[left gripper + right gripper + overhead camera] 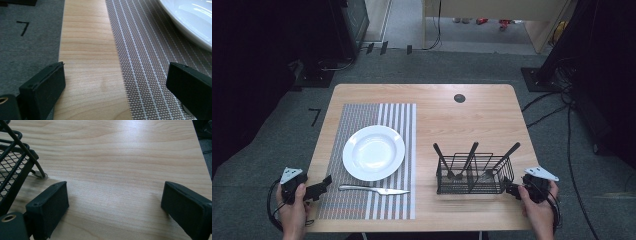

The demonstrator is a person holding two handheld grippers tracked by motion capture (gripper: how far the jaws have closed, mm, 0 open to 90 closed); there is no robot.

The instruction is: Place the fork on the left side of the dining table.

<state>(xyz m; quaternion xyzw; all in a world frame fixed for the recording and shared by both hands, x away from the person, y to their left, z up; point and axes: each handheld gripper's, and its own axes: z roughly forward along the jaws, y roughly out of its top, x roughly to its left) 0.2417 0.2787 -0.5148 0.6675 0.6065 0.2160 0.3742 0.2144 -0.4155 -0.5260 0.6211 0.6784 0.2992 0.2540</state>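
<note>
High view: a place setting in progress. The plate [373,152] sits on the striped placemat [362,197] toward the table's [472,112] left edge, a knife [373,189] laid on the mat between plate and near edge; three utensils stand in the wire caddy [475,175] near the right edge, apparently still to be laid.

Left gripper view: the left gripper [117,92] hangs over the left edge, jaws wide apart, empty.

Right gripper view: the right gripper [115,211], just beside the caddy [12,167], is likewise spread and empty.

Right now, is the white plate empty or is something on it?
Empty. The white plate sits bare on the striped placemat; the knife lies on the mat in front of it, apart from the rim.
</note>
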